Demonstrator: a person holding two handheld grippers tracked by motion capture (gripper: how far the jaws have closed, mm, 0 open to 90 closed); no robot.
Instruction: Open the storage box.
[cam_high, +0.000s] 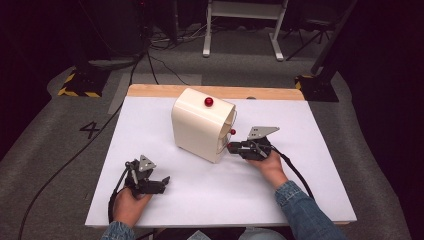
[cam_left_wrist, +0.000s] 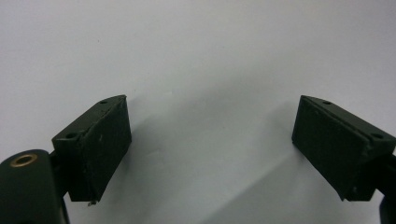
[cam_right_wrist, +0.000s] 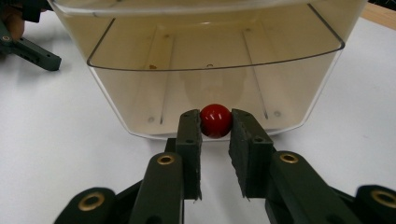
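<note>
1. The right gripper (cam_high: 234, 147), at 3 o'clock of the cream box (cam_high: 200, 125), has its jaws clamped on the box's red knob (cam_right_wrist: 216, 120).
2. The left gripper (cam_high: 162, 184) rests at 7 o'clock on the counter (cam_high: 310, 200), jaws wide apart.
3. The box's inside looks dim behind its clear door (cam_right_wrist: 215, 51).

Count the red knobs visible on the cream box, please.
2. One red knob sits on top of the cream box; the other is on its clear front, clamped by the right gripper. Others may be hidden.
</note>
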